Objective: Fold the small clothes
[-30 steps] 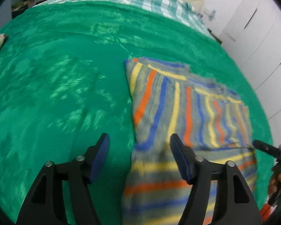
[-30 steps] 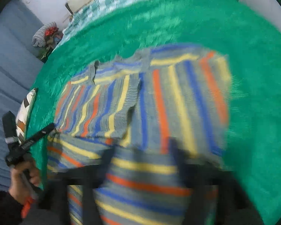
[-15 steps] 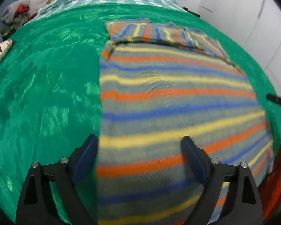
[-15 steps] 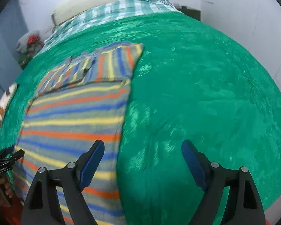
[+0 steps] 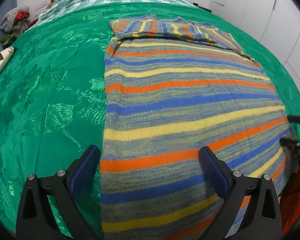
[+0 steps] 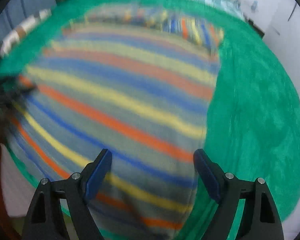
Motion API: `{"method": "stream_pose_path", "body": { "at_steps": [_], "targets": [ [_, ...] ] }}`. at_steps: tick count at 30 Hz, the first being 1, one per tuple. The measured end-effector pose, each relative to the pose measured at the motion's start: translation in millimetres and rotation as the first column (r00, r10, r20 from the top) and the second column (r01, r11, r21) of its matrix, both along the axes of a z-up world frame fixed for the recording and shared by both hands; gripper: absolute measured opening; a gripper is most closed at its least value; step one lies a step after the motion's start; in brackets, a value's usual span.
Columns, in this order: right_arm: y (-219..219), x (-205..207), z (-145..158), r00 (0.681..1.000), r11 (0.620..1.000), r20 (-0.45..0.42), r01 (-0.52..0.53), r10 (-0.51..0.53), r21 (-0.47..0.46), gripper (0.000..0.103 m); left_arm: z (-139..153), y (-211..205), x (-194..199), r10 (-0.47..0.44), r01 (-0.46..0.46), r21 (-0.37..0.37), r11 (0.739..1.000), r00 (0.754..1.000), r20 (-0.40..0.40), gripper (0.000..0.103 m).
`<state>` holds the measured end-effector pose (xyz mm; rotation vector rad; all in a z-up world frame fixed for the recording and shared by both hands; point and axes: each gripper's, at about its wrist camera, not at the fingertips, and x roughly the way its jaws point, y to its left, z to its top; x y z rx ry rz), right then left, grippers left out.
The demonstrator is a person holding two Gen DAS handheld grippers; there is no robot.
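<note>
The soft, limp striped knit sweater [image 5: 180, 104] is being straddled at its near hem corners by the opening, empty left gripper [image 5: 150, 166] and right gripper [image 6: 152, 168], where it is probably best being pinched.

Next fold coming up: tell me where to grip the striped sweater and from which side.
Grip the striped sweater at its two near hem corners, from above. It lies flat on the green blanket, sleeves already folded across the far end, so the near edge is free to lift.

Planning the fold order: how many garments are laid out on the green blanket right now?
1. A striped sweater lies flat mid-blanket, sleeves folded across its far end. Anything beneath it or beyond the frames is hidden.
</note>
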<state>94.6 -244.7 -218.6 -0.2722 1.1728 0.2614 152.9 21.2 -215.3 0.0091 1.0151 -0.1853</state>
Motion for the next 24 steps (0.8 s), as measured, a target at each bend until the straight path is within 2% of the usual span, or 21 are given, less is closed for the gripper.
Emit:
{"method": "stream_pose_path", "body": {
  "at_steps": [5,8,9,11,14,17,20,24],
  "targets": [
    [-29.2,-9.0,8.8,0.991,0.985,0.008,0.13,-0.131,0.112,0.089,8.0,6.6,-5.6,0.017,-0.017,0.005,1.0,1.0,-0.016,0.099],
    [-33.2,-18.5,27.6,0.987,0.979,0.077,0.125,-0.138,0.159,0.089,17.5,15.9,-12.2,0.053,-0.053,-0.06,0.997,0.999,-0.006,0.099],
    [-32.1,-19.1,30.1,0.987,0.98,0.09,0.117,-0.133,0.163,0.089,18.4,18.7,-13.6,0.062,-0.062,-0.077,0.995,0.998,-0.008,0.099],
    [-29.2,-19.3,22.1,0.989,0.985,0.071,0.118,-0.128,0.129,0.089,15.9,20.7,-12.4,0.07,-0.072,-0.058,0.996,0.997,-0.022,0.099],
    [-34.4,-21.5,16.7,0.983,0.979,0.05,0.173,-0.179,0.112,0.089,17.7,25.9,-12.9,0.092,-0.092,-0.039,0.995,0.996,-0.016,0.099],
    [-55.5,-25.4,29.3,0.954,0.953,0.114,0.258,-0.277,0.157,0.089,27.3,41.7,-15.9,0.144,-0.142,-0.063,0.988,0.989,0.024,0.099],
    [-84.3,-30.5,45.9,0.903,0.905,0.161,0.357,-0.398,0.231,0.089,28.7,64.1,-11.4,0.219,-0.216,-0.089,0.972,0.975,0.027,0.099],
    [-118.3,-21.4,47.5,0.849,0.845,0.14,0.464,-0.51,0.268,0.089,17.7,95.8,-7.2,0.308,-0.306,-0.121,0.944,0.951,0.004,0.099]
  ]
}}
